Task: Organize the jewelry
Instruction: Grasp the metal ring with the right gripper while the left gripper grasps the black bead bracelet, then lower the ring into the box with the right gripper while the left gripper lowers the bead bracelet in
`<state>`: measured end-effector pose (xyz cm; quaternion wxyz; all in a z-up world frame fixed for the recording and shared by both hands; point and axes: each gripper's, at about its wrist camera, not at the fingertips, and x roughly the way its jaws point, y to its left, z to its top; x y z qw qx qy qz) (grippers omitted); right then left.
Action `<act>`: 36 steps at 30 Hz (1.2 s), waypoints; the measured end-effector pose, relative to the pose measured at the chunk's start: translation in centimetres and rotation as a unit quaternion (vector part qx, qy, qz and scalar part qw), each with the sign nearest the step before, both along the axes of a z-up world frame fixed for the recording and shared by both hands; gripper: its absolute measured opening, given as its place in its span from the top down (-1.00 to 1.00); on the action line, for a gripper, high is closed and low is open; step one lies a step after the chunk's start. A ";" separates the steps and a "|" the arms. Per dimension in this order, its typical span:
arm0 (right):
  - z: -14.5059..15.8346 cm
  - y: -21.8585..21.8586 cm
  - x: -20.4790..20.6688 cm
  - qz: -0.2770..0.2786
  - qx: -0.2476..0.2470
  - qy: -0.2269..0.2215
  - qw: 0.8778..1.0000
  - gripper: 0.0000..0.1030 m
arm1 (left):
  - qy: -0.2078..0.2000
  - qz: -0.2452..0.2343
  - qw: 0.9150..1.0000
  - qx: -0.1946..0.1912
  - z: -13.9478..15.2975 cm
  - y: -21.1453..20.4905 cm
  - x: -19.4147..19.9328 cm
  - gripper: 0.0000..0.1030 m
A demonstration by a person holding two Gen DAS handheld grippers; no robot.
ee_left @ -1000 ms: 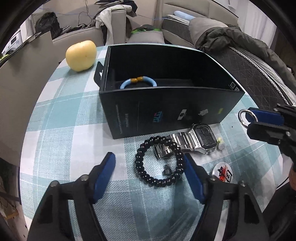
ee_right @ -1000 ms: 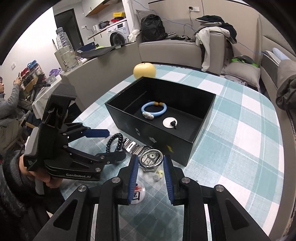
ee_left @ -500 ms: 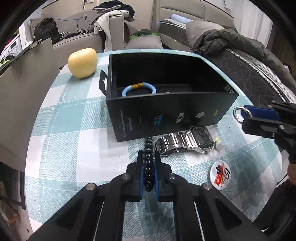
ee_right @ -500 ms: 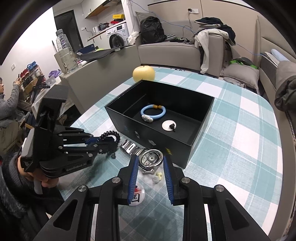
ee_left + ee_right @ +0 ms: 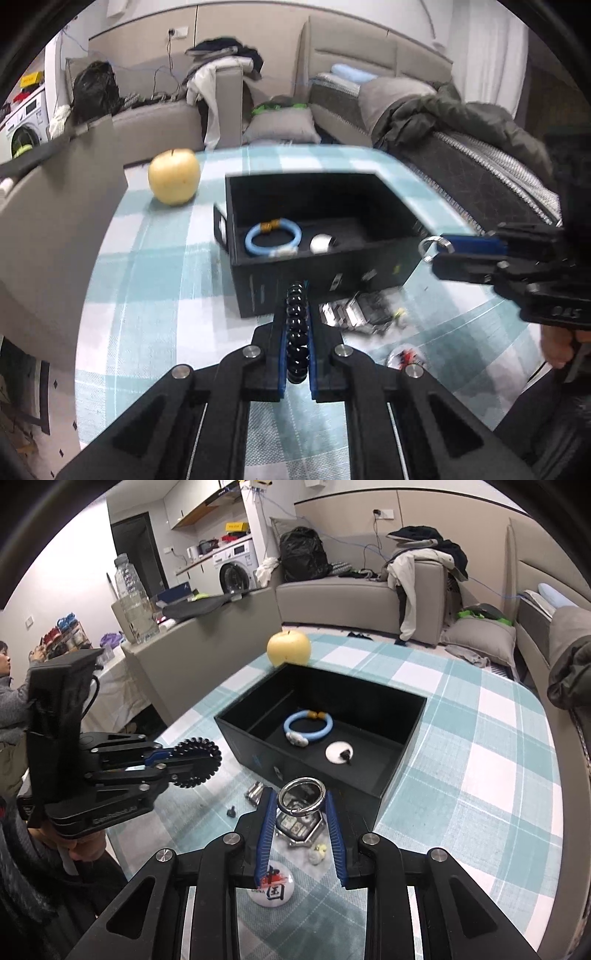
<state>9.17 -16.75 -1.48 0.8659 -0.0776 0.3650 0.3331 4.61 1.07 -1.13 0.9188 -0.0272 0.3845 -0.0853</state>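
Observation:
My left gripper (image 5: 297, 321) is shut on a black bead bracelet (image 5: 296, 314) and holds it edge-on above the checked tablecloth. From the right wrist view the bracelet (image 5: 197, 762) hangs from that left gripper (image 5: 173, 763), left of the open black box (image 5: 306, 771). Inside the box (image 5: 332, 269) lie a blue bracelet (image 5: 273, 240) and a white disc with a dark stud (image 5: 340, 753). My right gripper (image 5: 301, 806) is shut on a silver ring (image 5: 301, 796), which also shows in the left wrist view (image 5: 436, 246). A steel watch (image 5: 299, 827) lies on the cloth under it.
A round printed badge (image 5: 273, 886), a small pale earring (image 5: 317, 853) and a tiny black piece (image 5: 231, 811) lie on the cloth by the watch. A yellow fruit (image 5: 289, 648) sits behind the box. Sofas ring the table; a person stands far left.
The left gripper closed around the black bead bracelet lying on the cloth and lifted it up in front of the box. The right gripper with the ring stayed nearly still.

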 end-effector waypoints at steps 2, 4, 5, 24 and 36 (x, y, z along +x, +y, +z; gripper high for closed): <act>0.3 -0.1 0.0 -0.003 0.005 -0.006 1.000 0.49 | -0.018 0.002 1.000 -0.004 0.6 0.3 -0.2 0.92; 0.6 -0.1 0.1 -0.005 0.009 -0.011 1.000 0.49 | -0.034 0.008 0.999 -0.011 1.3 0.6 -0.1 0.92; 0.8 -0.2 0.1 -0.007 0.012 -0.014 1.000 0.49 | -0.041 0.012 0.999 -0.014 1.5 0.8 0.0 0.92; 2.0 -0.2 3.2 -0.061 0.058 -0.026 0.996 0.49 | -0.106 0.063 0.992 -0.020 3.8 1.5 3.3 0.92; 1.7 0.3 6.5 -0.104 0.068 -0.013 0.992 0.49 | -0.099 0.062 0.993 -0.017 2.6 -0.6 6.3 0.92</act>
